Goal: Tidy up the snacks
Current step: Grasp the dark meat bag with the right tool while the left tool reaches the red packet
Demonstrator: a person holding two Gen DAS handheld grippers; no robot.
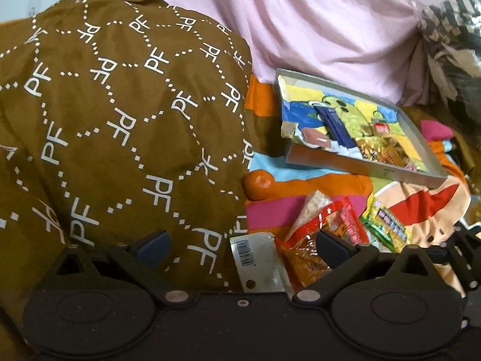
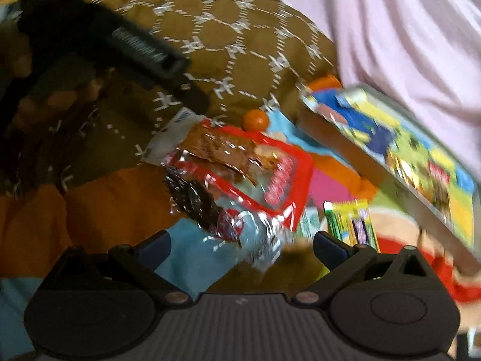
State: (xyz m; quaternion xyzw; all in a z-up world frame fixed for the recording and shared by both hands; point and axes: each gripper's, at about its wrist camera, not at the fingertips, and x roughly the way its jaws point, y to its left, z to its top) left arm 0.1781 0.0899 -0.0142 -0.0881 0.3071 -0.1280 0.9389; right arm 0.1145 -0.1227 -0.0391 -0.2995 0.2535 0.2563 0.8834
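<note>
- Far left in my left wrist view, a brown quilt (image 1: 120, 114) fills the frame; it carries white "PF" letters inside dotted hexagons, the only writing I can read for sure.
- My left gripper (image 1: 240, 248) is low and near, fingers spread wide with nothing between them; its left pad lies over the quilt, its right pad over the snack pile.
- Between those fingers lies a white packet end (image 1: 255, 258) with a barcode, its digits too small to read.
- Just right of it is a red-edged clear snack bag (image 1: 327, 225) with brownish pieces inside; the print is illegible.
- An orange mandarin (image 1: 258, 184) sits farther off, touching the quilt's edge, on a striped colourful blanket (image 1: 315, 180).
- Right of the red bag lies a green and yellow packet (image 1: 387, 225), text blurred.
- Far right, a grey tray (image 1: 360, 171) lined with a cartoon picture holds a blue wrapper (image 1: 336, 126) and several small snacks.
- Behind it all hangs pink fabric (image 1: 315, 24).
- My right gripper (image 2: 242, 248) is also spread wide, gripping nothing, hovering over a crinkled clear bag (image 2: 237, 180) with a red border; this view is motion-blurred.
- In this view my left gripper's body (image 2: 120, 42) shows far left.
</note>
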